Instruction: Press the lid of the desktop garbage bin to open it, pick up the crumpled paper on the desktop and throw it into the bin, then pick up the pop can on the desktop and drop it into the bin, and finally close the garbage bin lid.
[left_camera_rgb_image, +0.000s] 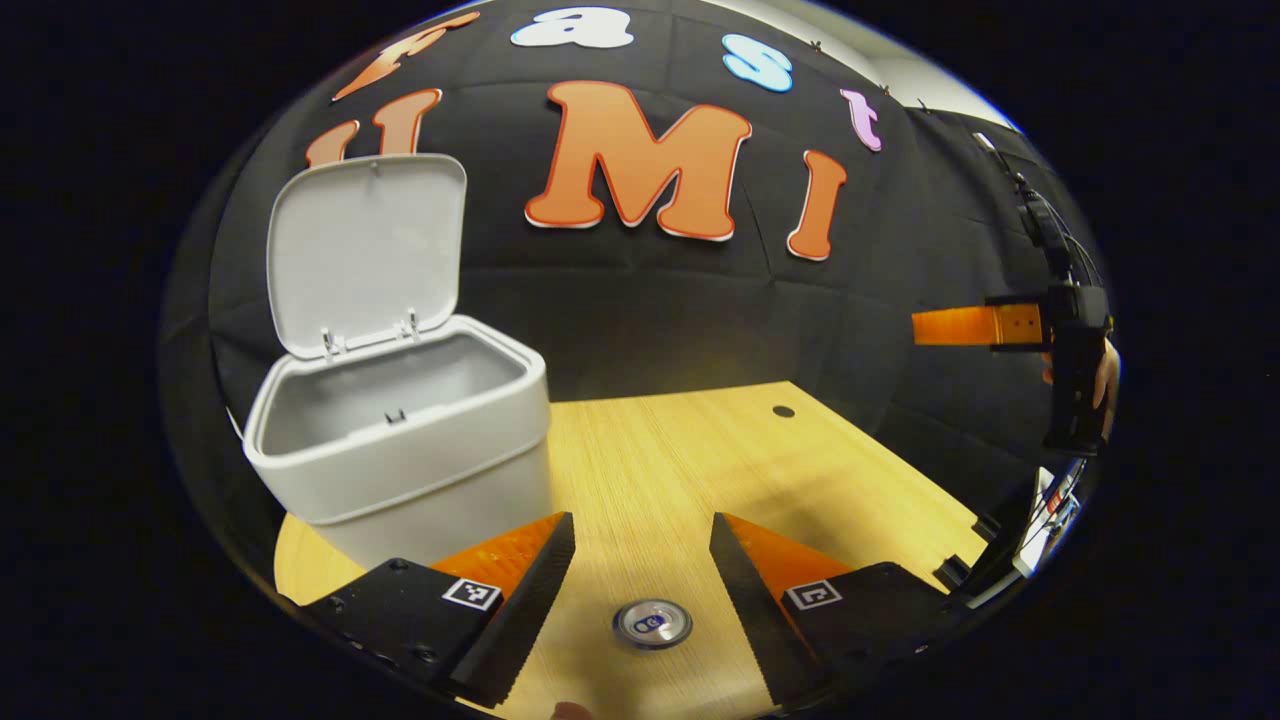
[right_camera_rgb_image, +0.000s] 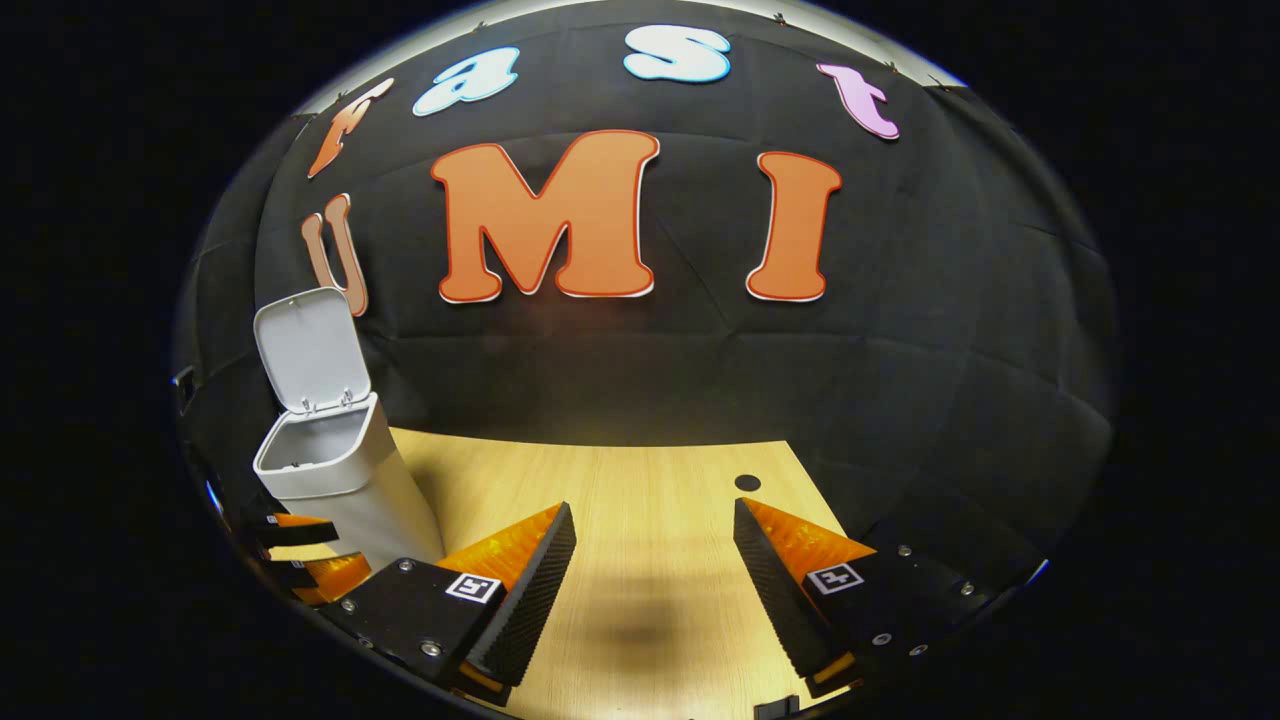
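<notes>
Spanning the booth floor is your wooden desktop (right_camera_rgb_image: 640, 480), the largest surface, with a small dark hole (right_camera_rgb_image: 747, 482) near its far right edge.

Bin (left_camera_rgb_image: 400, 450): grey, upright at the desktop's left side, lid (left_camera_rgb_image: 365, 250) swung up on its 2 hinges and leaning back toward the wall. Inside reads as bare grey wall in the left gripper view; the bottom is hidden, so you cannot tell what lies in it.

Left gripper (left_camera_rgb_image: 642, 585): your 2 fingers stand wide apart, nothing between the pads, hanging just right of the bin and above the desktop. The right gripper view shows its fingers low at the left edge, beside the bin's base.

Right gripper (right_camera_rgb_image: 650, 580): spread wide as well, holding nothing, over bare wood well right of the bin. The left gripper view shows it at the far right, held up off the desktop, a hand (left_camera_rgb_image: 1105, 375) behind it.

Pop can (left_camera_rgb_image: 652, 623): upright on the desktop, seen top-on, below and between your left fingers, touching neither.
</notes>
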